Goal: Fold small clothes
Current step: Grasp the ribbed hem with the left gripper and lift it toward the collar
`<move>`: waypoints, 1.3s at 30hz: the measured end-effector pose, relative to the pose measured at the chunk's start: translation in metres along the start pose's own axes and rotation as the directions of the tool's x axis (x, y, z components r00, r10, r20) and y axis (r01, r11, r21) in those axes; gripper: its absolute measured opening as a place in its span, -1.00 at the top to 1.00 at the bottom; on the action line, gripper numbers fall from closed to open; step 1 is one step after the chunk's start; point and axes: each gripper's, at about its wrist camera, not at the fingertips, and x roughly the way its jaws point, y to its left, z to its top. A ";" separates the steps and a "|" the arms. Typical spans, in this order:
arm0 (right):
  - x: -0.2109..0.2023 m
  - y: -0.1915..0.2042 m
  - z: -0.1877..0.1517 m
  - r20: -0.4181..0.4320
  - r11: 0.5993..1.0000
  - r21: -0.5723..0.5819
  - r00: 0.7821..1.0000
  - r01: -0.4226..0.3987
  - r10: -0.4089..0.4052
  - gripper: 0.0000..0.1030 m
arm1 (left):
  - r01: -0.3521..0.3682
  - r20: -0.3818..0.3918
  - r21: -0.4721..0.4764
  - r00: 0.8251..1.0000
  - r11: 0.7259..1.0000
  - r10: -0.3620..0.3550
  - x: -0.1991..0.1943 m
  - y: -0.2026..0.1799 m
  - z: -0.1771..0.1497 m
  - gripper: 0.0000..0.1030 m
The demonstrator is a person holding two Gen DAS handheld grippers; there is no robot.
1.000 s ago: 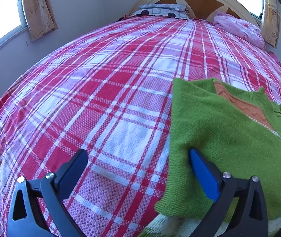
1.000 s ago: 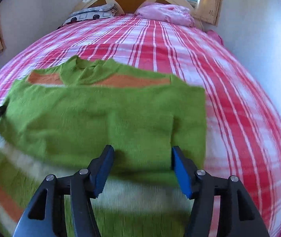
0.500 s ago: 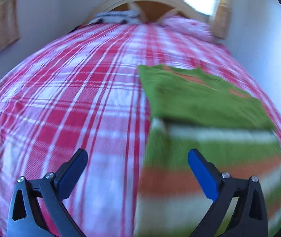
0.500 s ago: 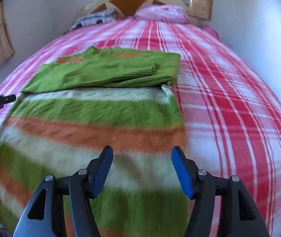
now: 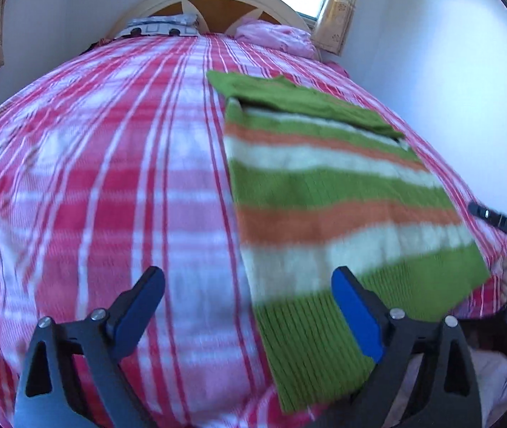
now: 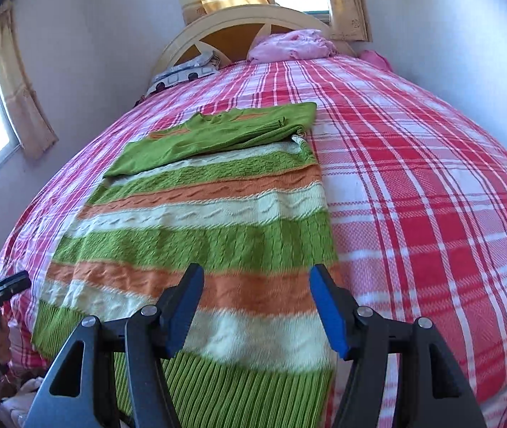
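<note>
A small green, orange and white striped sweater (image 6: 203, 221) lies flat on the red plaid bed, its green sleeves (image 6: 214, 132) folded across the chest at the far end. It also shows in the left wrist view (image 5: 328, 199). My left gripper (image 5: 249, 306) is open and empty above the sweater's ribbed hem, its right finger over the hem's left part. My right gripper (image 6: 257, 306) is open and empty above the hem's right part. The right gripper also shows in the left wrist view (image 5: 503, 221), and the left gripper in the right wrist view (image 6: 0, 292).
The red plaid bedspread (image 5: 110, 185) covers the whole bed. A pink pillow (image 6: 292, 46) and a patterned cushion (image 6: 185, 71) lie at the wooden headboard (image 6: 239, 25). Walls and curtained windows stand close on both sides. The bed's near edge runs under the hem.
Both grippers have pulled back from the folded sleeves toward the sweater's hem at the near edge of the bed. The striped lower body has come into view. Both stay open.
</note>
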 end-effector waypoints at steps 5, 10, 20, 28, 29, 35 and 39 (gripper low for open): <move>-0.014 0.009 -0.010 0.006 0.999 -0.050 1.000 0.000 0.001 -0.21 | 0.042 -0.041 0.008 0.998 0.999 -0.041 0.005 -0.013 -0.024 -0.59; -0.024 0.016 -0.009 0.023 0.997 -0.078 1.000 0.003 -0.001 -0.21 | 0.065 -0.061 0.030 0.996 0.997 -0.063 0.012 -0.026 -0.032 -0.53; -0.026 0.024 -0.010 0.029 0.997 -0.080 0.999 -0.010 0.012 -0.21 | 0.089 -0.097 0.033 0.992 0.995 -0.085 0.006 -0.032 -0.037 0.57; -0.029 0.019 -0.008 0.049 0.998 -0.060 0.999 -0.008 0.011 -0.22 | 0.181 -0.073 0.013 0.981 0.983 -0.180 -0.005 -0.043 -0.004 0.79; -0.028 0.018 -0.008 0.048 0.999 -0.053 0.999 -0.011 0.013 -0.22 | 0.199 -0.064 0.024 0.978 0.980 -0.197 -0.007 -0.048 0.004 0.79; -0.022 0.010 -0.011 0.034 1.000 -0.023 0.999 0.001 0.000 -0.22 | 0.257 -0.028 0.126 0.966 0.958 -0.256 0.018 -0.094 0.068 0.84; -0.021 0.007 -0.011 0.030 1.000 -0.013 1.000 -0.001 0.002 -0.22 | 0.231 -0.079 0.168 0.972 0.958 -0.221 0.062 -0.115 0.098 0.84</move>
